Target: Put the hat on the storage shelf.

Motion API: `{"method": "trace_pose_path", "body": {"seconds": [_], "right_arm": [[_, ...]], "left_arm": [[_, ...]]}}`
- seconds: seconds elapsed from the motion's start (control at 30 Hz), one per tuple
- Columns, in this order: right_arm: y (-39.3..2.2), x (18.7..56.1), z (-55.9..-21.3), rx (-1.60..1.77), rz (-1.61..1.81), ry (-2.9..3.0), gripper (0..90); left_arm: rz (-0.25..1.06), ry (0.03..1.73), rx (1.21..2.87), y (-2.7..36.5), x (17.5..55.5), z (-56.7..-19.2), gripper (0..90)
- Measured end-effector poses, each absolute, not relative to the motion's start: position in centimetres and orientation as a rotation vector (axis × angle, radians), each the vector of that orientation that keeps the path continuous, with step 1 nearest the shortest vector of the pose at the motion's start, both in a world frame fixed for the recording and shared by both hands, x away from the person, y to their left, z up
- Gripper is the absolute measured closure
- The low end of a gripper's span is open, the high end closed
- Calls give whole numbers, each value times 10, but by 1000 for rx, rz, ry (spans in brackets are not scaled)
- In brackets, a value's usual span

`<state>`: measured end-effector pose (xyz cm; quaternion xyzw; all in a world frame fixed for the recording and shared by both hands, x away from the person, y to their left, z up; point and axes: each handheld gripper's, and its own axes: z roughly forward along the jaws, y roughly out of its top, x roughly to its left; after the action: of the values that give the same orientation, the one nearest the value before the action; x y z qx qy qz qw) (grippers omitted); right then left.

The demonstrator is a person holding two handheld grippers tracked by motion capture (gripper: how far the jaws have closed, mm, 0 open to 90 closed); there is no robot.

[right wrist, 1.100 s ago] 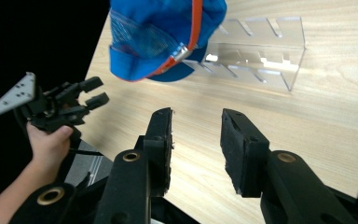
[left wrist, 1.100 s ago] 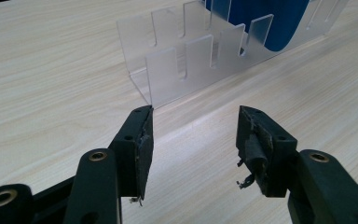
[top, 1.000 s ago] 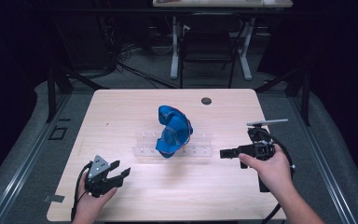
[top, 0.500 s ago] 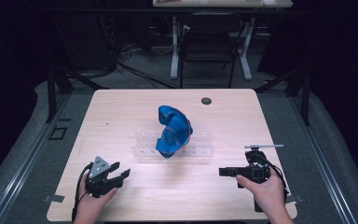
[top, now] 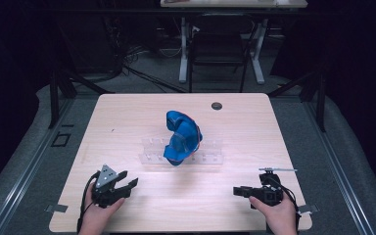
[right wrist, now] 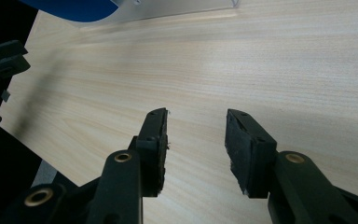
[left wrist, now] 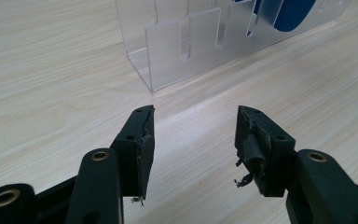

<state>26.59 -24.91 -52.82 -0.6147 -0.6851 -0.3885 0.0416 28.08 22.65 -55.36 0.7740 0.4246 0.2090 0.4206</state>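
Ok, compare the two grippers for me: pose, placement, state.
The left gripper sits at the table's near-left and points up and right toward the clear rack; the right gripper sits at the near-right and points left across the table. The left gripper carries a grey three-cornered plate on top; the right gripper has a thin bar above it instead. Shared: both are black, hand-held, with jaws apart and nothing between them, away from the blue plates.
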Motion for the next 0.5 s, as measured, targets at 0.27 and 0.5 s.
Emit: {"method": "trace_pose_path", "body": {"seconds": [0.27, 0.5], "right_arm": [[-253, 262, -538, -1897, -1279, -2116, 540], [-257, 258, -546, -1913, -1310, -2109, 532]], "left_arm": [[514, 1068, 1943, 226, 281, -556, 478], [503, 1054, 1963, 222, 282, -559, 478]]}}
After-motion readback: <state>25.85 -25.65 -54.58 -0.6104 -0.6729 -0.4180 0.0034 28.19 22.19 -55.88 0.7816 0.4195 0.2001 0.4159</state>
